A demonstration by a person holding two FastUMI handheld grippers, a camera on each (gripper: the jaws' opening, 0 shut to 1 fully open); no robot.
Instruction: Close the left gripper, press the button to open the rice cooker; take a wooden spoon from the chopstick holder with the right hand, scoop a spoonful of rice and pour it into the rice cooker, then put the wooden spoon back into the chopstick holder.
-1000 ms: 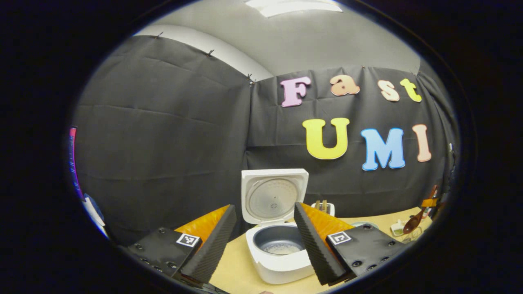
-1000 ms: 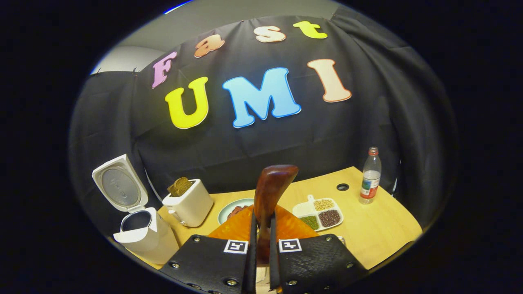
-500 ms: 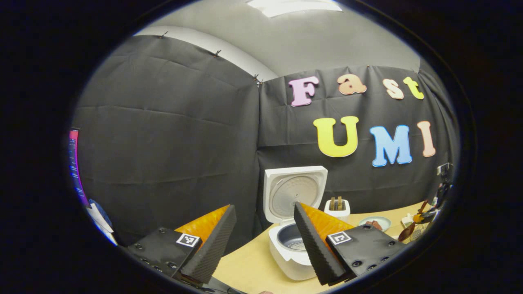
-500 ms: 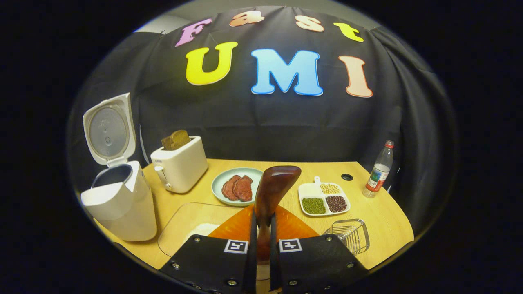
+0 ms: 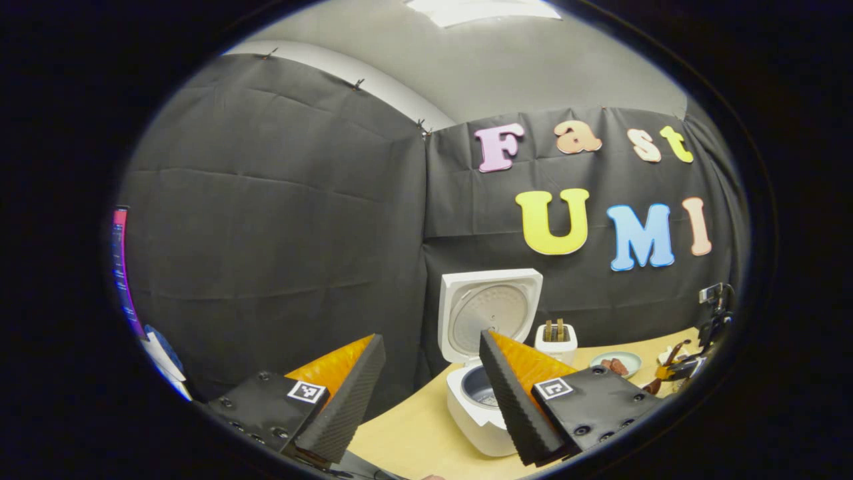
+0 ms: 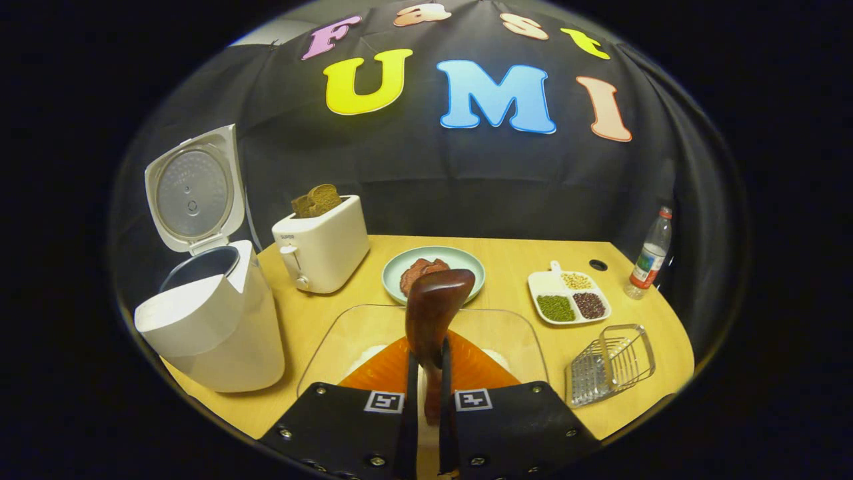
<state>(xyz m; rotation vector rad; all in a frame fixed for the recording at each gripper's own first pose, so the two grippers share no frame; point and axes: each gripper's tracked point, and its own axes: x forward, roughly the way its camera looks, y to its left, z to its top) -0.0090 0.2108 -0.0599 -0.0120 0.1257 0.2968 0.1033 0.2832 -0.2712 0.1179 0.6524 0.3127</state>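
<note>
Tabletop (image 6: 506, 253) lies roomy; right hand-held gripper (image 6: 426, 373) clenches wooden spoon (image 6: 433, 310), left hand-held gripper (image 5: 426, 393) released.

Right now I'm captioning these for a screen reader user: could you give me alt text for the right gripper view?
The right claw is shut on a wooden spoon, bowl end up, above a clear tray on a wooden table. On the left stands a white rice cooker with its lid up; behind are a toaster, a plate and a wire holder.

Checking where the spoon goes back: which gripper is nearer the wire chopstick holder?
Right. The right gripper, shut on the wooden spoon, has the chopstick holder close beside it. The left gripper is open by the rice cooker.
</note>
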